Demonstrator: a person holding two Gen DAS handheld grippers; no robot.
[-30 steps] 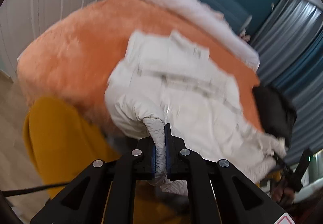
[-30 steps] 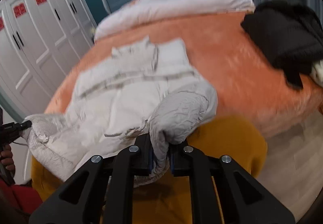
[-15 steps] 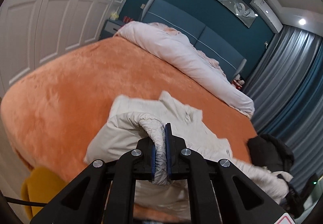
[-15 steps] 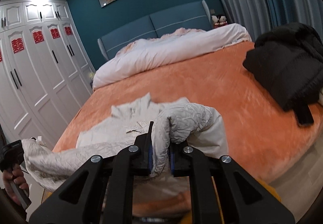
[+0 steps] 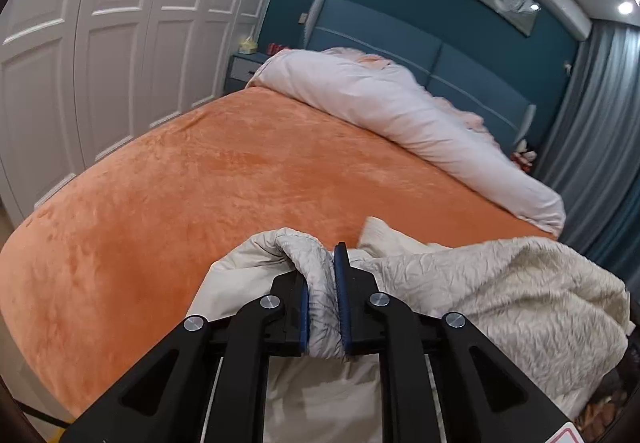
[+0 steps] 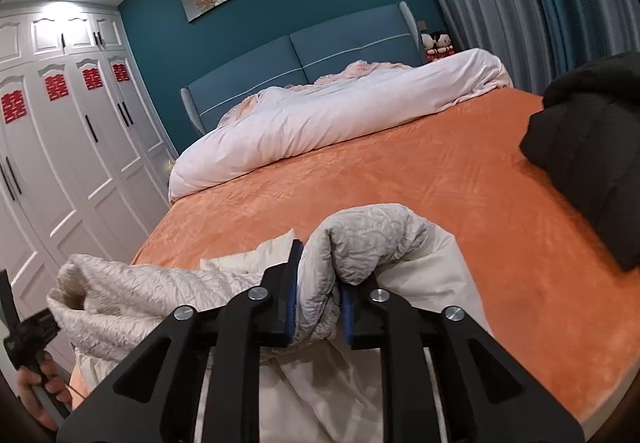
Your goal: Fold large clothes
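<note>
A large cream-white padded jacket [image 5: 500, 283] lies bunched at the near edge of the orange bed [image 5: 200, 183]. My left gripper [image 5: 323, 307] is shut on a crinkled fold of the jacket's hem. My right gripper [image 6: 318, 297] is shut on another fold of the same jacket [image 6: 372, 239]. Both held folds are raised and doubled over the rest of the jacket, toward the head of the bed. The left gripper also shows in the right wrist view [image 6: 32, 327] at the far left, with cloth in it. Most of the jacket's body is hidden below the grippers.
A rolled pinkish-white duvet [image 6: 320, 119] lies across the head of the bed by the blue headboard [image 6: 300, 59]. A black garment [image 6: 592, 147] lies on the bed's right side. White wardrobe doors [image 5: 100, 43] stand left, grey curtains [image 6: 520, 3] right.
Both grippers have carried the jacket's hem up and forward over the bed. The views have swung from looking down on the spread jacket to looking level across the bed.
</note>
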